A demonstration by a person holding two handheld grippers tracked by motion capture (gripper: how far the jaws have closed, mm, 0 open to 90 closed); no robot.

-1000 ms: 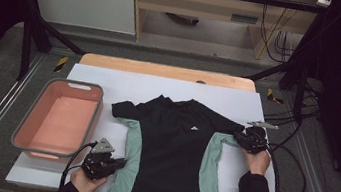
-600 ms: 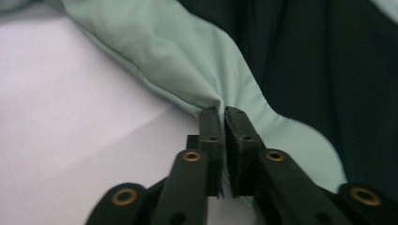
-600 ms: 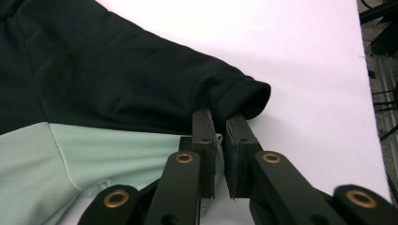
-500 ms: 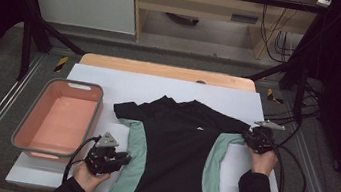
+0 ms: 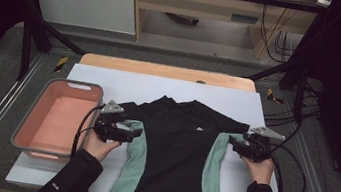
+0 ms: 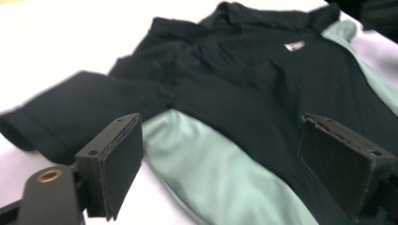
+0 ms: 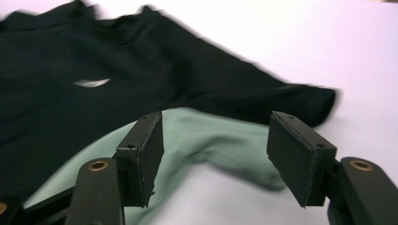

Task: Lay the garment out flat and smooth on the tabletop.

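Black shirt point(image 5: 179, 143) spread at surface's point(image 5: 159, 87) near edge | left hand-held gripper point(image 5: 134, 134) jaws apart | right hand-held gripper point(image 5: 234, 143) jaws apart

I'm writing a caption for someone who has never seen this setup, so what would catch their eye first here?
A black short-sleeved shirt with pale green side panels lies spread flat in the middle of the white sheet on the table. On either side of it a hand holds an open two-jaw tool: the left gripper by one sleeve, the right gripper by the other. A salmon-pink plastic tub sits at the sheet's left edge.
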